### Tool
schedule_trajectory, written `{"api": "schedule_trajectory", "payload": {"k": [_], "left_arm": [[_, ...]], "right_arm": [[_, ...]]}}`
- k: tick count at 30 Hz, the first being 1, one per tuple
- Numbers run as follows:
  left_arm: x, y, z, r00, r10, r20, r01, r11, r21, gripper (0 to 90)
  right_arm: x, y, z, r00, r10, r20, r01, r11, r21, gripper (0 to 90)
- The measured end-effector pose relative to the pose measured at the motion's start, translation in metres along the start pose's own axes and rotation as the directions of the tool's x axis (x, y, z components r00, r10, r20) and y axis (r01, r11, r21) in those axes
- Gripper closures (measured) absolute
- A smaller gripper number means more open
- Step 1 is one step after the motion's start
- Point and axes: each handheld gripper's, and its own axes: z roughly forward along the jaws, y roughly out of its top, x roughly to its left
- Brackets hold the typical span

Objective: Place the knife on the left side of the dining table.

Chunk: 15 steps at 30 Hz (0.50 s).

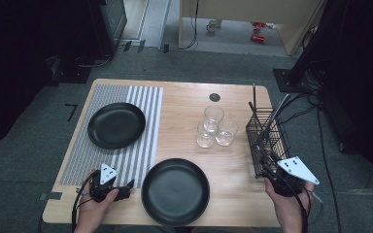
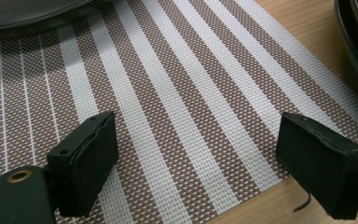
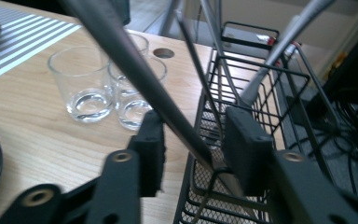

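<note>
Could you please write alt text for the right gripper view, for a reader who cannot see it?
The right hand-held gripper has its two black jaws on either side of a slanting metal utensil handle that rises from a black wire basket. Clear drinking glasses stand beyond on the wooden table.

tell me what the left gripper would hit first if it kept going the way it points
Judging by the left gripper view, the left gripper points low across the striped placemat; first in line looks like the black plate resting on it, though depth is uncertain.
</note>
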Motion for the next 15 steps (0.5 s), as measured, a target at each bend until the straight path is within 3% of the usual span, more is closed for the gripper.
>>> {"api": "schedule_trajectory", "payload": {"k": [4,9,15], "left_arm": [[0.0,0.0,0.0,1.0,0.001,0.001,-0.001,1.0,0.0,13.0],[0.0,0.0,0.0,1.0,0.001,0.001,-0.001,1.0,0.0,13.0],[0.0,0.0,0.0,1.0,0.002,0.002,-0.002,1.0,0.0,13.0]], "right_arm": [[-0.001,0.0,0.001,0.9997,-0.021,-0.009,0.021,1.0,-0.008,72.4],[-0.001,0.004,0.004,0.9968,-0.073,0.032,0.073,0.997,-0.017,76.7],[-0.014,0.011,0.01,0.9952,-0.056,0.081,0.057,0.998,-0.021,81.4]]}}
